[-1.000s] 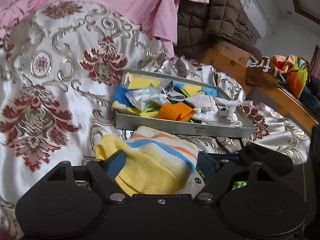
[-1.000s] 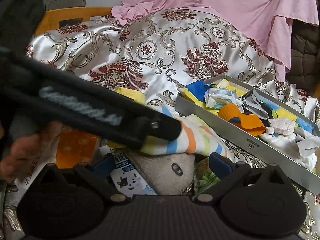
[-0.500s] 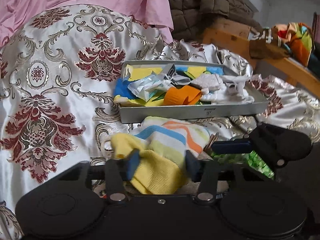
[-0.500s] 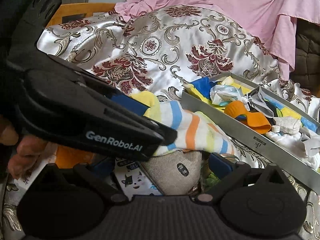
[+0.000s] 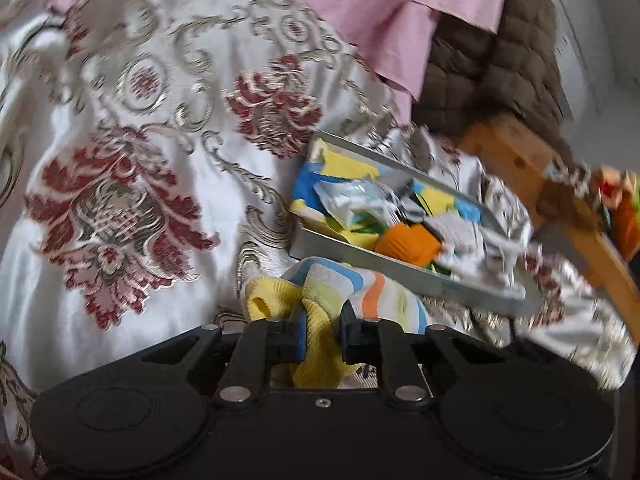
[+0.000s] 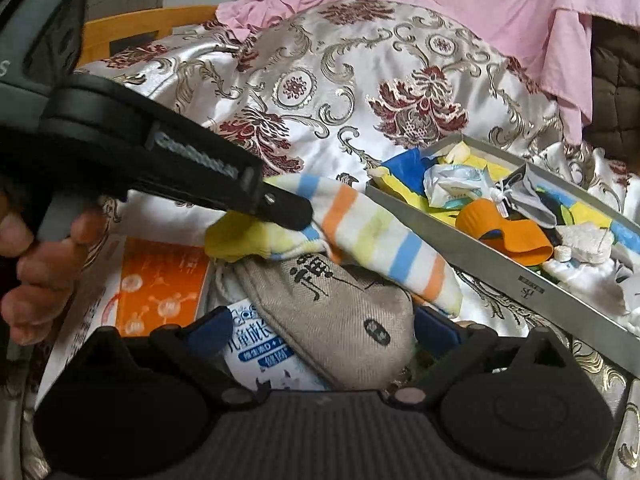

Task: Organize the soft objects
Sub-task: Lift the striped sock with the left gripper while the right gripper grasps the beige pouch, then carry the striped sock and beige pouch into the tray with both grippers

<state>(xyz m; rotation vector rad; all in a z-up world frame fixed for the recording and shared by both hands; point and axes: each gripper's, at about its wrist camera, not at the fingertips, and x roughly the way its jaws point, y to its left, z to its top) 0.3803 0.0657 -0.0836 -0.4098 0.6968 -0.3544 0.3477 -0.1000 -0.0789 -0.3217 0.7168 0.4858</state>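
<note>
1. The shiny white satin bedspread with dark red and gold flowers (image 5: 120, 184) fills most of both views; all your soft things lie on it.
2. The long grey metal tray (image 5: 400, 276) sits in the right middle of the left wrist view, already full of small soft pieces. It runs from the centre down to the right.
3. The striped towel cloth, yellow at one end with blue and orange bands (image 5: 352, 288), lies just in front of the near wall of the tray, between the tray and your left gripper (image 5: 322, 336). Its long axis runs left to right and its yellow end points to the fingers.
4. Your left gripper is the nearer one. Its jaws have just been closing and now pinch a yellow fold of this cloth; a second ago they stood wide with the cloth loose between them.
5. Your right gripper (image 6: 316, 332) stays spread open above the grey linen drawstring pouch with black characters (image 6: 340, 320), gripping nothing.
6. For the tray, I think you must lift the cloth up and to the right.
</note>
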